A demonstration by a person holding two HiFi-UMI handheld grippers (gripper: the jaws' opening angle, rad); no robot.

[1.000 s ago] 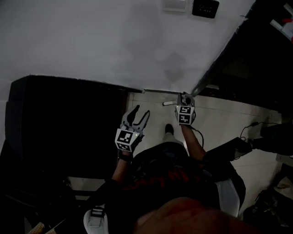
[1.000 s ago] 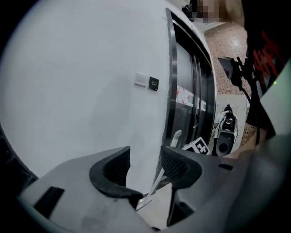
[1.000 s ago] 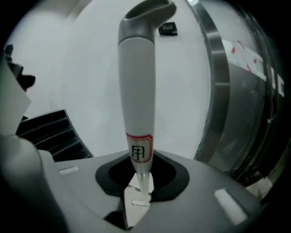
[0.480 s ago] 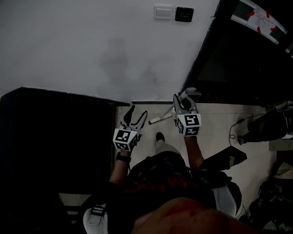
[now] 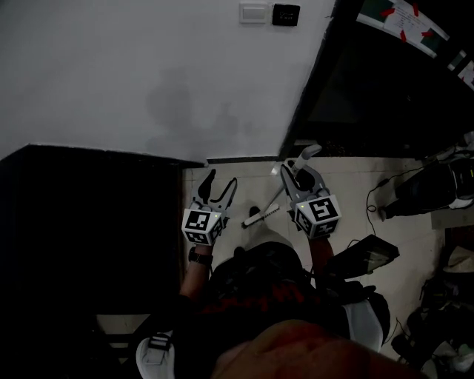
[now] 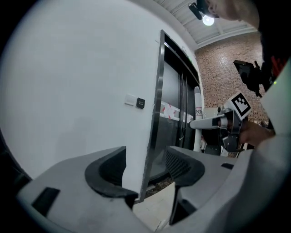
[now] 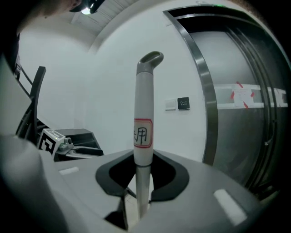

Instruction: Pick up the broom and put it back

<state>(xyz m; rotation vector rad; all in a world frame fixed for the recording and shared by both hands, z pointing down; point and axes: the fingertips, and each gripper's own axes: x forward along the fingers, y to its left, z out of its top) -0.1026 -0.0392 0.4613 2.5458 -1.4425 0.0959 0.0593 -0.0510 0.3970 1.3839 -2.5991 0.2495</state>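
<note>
- Two hand-held grippers were raised in front of a white wall [image 5: 133, 66], seen from the head camera looking steeply down over the person.
- The right gripper [image 5: 295, 172] was clamped on the broom [image 5: 261, 215] – its pale handle ran up between the jaws, and the hooked grey tip stood clear above them.
- In the right gripper view, the right gripper [image 7: 142, 175] had both dark pads pressed against the broom [image 7: 143, 104], at the base of the white sleeve that bore a red-bordered label [image 7: 142, 133]; the handle stood upright in the picture.
- The left gripper [image 5: 221, 183] held nothing, its jaws spread and well apart from the broom.
- In the left gripper view, the left gripper [image 6: 145, 168] showed only a distant metal door frame [image 6: 155, 104] through the gap – nothing touched its pads. The broom [image 6: 205, 123] showed off to the right of that view, in the right gripper [image 6: 226, 124].
- A white switch plate [image 5: 253, 12] and a dark panel [image 5: 286, 13] sat side by side on the wall; pale floor [image 5: 348, 189] lay below, with a black cabinet [image 5: 89, 222] to the person's left.
</note>
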